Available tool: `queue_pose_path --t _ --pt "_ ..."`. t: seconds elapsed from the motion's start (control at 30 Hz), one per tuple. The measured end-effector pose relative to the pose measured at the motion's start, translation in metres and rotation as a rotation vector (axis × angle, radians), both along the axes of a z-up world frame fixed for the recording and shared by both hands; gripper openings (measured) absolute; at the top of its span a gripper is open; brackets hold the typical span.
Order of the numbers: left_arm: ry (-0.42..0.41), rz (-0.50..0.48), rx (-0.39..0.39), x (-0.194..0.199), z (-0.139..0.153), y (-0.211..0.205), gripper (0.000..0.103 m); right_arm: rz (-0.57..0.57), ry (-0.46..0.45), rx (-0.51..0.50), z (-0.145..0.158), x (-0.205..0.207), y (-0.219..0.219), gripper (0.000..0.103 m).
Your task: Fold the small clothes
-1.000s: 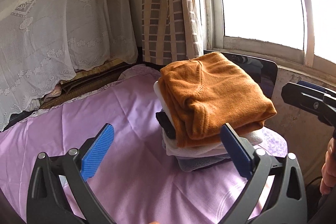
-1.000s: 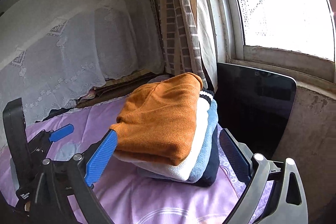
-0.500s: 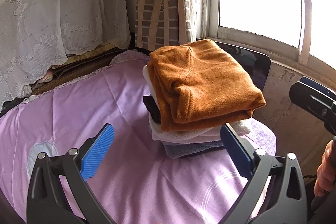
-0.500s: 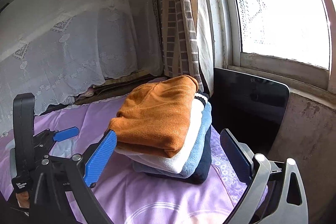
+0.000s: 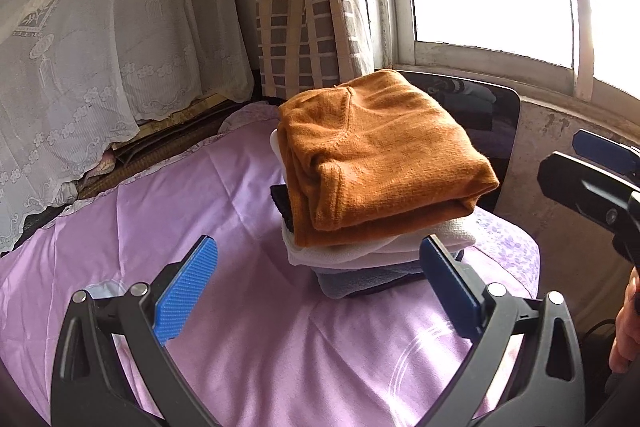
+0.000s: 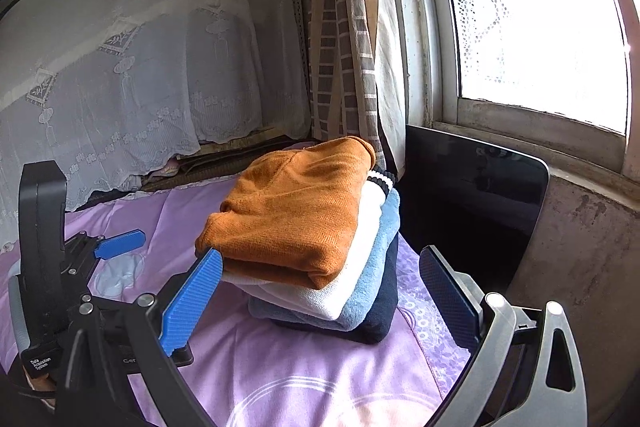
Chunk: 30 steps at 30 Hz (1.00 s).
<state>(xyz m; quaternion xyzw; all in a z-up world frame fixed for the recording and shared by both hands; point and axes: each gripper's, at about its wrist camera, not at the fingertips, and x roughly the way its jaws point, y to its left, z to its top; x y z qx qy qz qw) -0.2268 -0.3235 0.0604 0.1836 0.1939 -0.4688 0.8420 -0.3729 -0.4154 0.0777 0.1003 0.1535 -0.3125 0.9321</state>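
Both grippers are hovering wide open and empty before a stack of folded clothes (image 5: 380, 183).

In the left wrist view, the left gripper (image 5: 318, 281) is holding nothing, and the folded orange knitted sweater (image 5: 380, 155) is lying on top of the stack on the lilac bed sheet (image 5: 200, 195). In the right wrist view, the right gripper (image 6: 320, 291) is standing spread apart, and the stack is lying between its blue fingers (image 6: 192, 301), beside a dark glossy panel (image 6: 472, 187).

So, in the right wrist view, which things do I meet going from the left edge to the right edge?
left gripper → stack of folded clothes → dark glossy panel → concrete wall under the window
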Motion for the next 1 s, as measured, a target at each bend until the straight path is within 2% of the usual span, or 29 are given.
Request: queue_pose_path --t 0.57,0.87,1.0 --pt "0.032 -0.018 0.005 -0.003 -0.002 -0.005 0.098 -0.002 -0.004 0.006 -0.001 -0.003 0.000 0.099" --pt "-0.023 -0.008 -0.015 -0.011 0.001 -0.004 0.098 -0.003 -0.008 0.004 -0.001 -0.004 0.001 0.099" --pt "-0.018 -0.005 -0.015 -0.010 0.002 -0.005 0.098 -0.005 -0.008 0.003 -0.001 -0.005 0.001 0.099"
